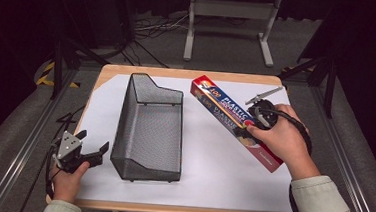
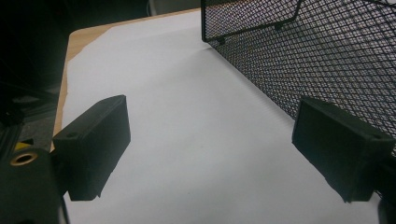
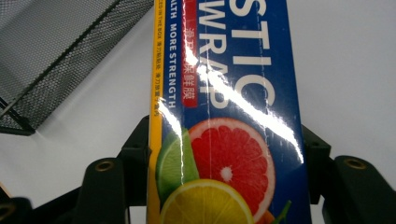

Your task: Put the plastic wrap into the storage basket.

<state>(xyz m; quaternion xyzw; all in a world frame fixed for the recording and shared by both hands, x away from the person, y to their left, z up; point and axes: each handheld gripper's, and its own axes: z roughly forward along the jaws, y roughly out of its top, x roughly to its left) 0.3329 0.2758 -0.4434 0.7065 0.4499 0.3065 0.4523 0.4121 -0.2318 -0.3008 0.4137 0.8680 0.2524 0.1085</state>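
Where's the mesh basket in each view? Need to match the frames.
High view: mesh basket centre-left on the white sheet.
Left gripper view: its wall fills the upper right.
Right gripper view: a corner at upper left.
Shared landmark: white sheet.

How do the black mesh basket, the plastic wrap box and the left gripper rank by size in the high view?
1. Black wire-mesh basket, largest.
2. Long blue-and-red plastic wrap box.
3. Left gripper, smallest, though nearer the camera.

The person's hand [image 1: 281, 137] hides the middle of the plastic-wrap box [image 1: 216, 104]; its small print is unreadable.
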